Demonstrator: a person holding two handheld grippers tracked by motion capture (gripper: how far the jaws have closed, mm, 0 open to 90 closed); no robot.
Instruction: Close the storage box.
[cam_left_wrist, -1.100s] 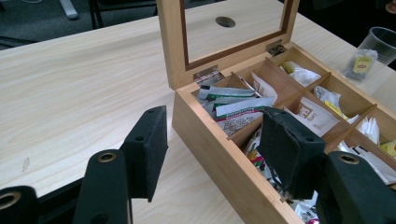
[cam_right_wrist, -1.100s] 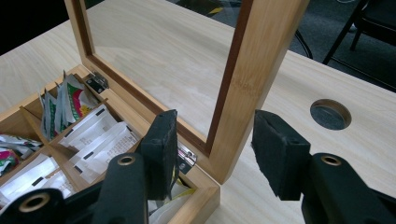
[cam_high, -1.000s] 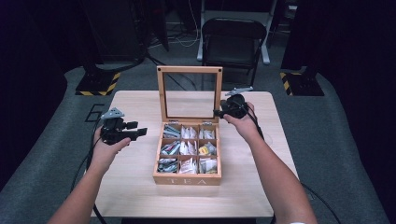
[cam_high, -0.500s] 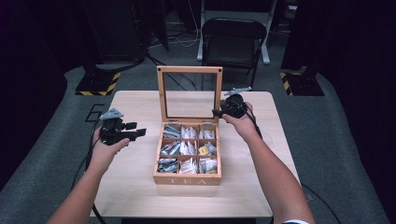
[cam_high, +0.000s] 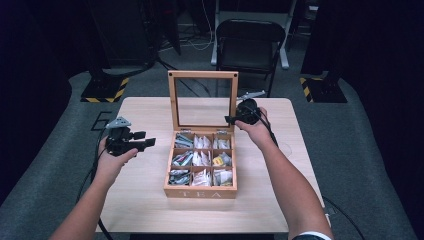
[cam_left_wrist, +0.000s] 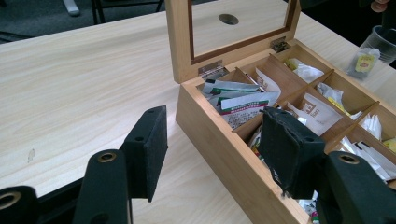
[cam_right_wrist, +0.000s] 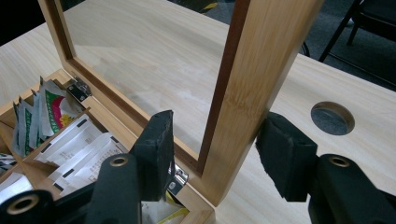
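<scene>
The tea box (cam_high: 201, 170) sat mid-table, its glass lid (cam_right_wrist: 243, 84) upright. The right gripper (cam_right_wrist: 215, 154) straddled the lid's side rail, jaws just opening, pads seemingly clear. Unsupported, the lid could drop shut. The left gripper (cam_left_wrist: 210, 149) hovered half-open, empty.

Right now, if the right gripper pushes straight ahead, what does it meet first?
The lid's side rail of the tea box: it stands between the right gripper's jaws, which have just been opening. Beyond it lies bare table.
</scene>
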